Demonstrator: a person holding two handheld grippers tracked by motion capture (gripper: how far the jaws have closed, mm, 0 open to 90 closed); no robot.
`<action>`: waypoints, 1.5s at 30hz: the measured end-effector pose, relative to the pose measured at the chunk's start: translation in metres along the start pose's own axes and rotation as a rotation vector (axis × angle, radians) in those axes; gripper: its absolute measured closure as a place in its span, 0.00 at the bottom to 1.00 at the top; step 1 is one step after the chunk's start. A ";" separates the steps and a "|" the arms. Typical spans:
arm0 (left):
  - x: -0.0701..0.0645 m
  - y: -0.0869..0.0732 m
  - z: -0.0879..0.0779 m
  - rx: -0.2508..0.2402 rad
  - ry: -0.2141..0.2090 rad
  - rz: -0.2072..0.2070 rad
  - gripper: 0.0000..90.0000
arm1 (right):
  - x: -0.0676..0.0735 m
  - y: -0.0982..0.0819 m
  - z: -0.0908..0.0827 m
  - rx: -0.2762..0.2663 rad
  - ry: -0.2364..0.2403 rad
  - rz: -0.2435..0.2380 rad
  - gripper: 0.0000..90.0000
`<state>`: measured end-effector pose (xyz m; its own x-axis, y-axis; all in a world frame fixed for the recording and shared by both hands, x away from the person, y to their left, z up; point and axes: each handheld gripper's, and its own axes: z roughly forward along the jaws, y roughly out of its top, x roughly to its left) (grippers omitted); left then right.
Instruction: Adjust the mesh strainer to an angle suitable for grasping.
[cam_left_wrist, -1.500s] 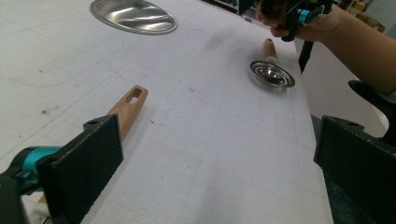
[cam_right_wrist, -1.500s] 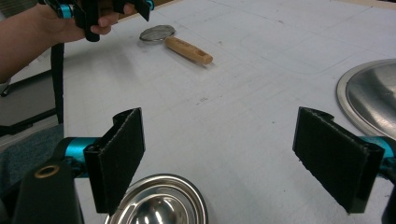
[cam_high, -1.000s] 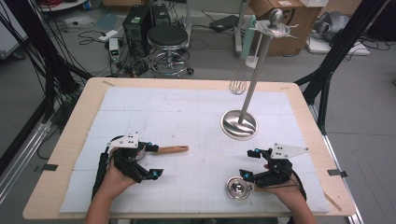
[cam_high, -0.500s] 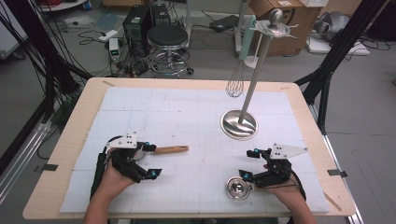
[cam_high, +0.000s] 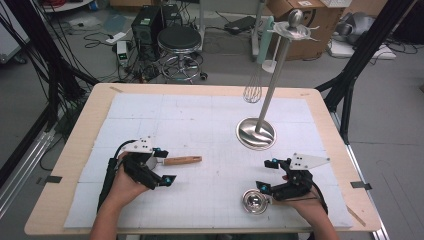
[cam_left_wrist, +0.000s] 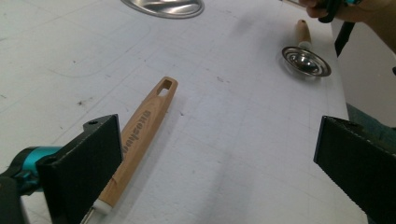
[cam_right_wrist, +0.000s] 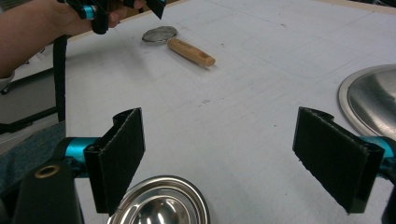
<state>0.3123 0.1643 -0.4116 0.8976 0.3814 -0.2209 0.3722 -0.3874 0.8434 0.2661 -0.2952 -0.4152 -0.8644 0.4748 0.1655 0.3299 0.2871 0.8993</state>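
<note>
Surface: white gridded mat (cam_high: 210, 125).
Left gripper (cam_high: 161, 166): jaws wide, empty; wooden-handled utensil (cam_high: 181, 160) between them, long axis left-right.
Right gripper (cam_high: 267, 175): wide, empty, steel ladle (cam_high: 255, 201) near.

A pale white foam mat (cam_high: 200, 120) ruled with a faint grey grid covers a light wooden table (cam_high: 70, 165). The utensil's handle (cam_left_wrist: 142, 135) is honey-coloured wood stamped with brown lettering; the small ladle bowl (cam_high: 255, 201) is mirror-bright steel, as is the stand's round base (cam_high: 256, 134). Both grippers are black with teal accents and grey top plates.
</note>
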 end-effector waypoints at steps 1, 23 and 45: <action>0.002 0.003 0.001 0.008 0.004 -0.010 0.02 | -0.001 0.000 0.000 -0.002 0.000 -0.004 0.18; 0.033 0.001 0.036 0.265 0.154 -0.048 0.25 | -0.002 0.002 0.006 0.016 -0.001 -0.011 0.18; 0.006 -0.007 0.032 0.319 0.107 0.035 0.77 | 0.000 0.001 0.007 0.025 0.004 -0.019 0.18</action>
<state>0.3227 0.1419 -0.4345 0.8875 0.4427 -0.1277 0.4120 -0.6384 0.6502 0.2688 -0.2892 -0.4176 -0.8720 0.4659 0.1505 0.3231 0.3167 0.8918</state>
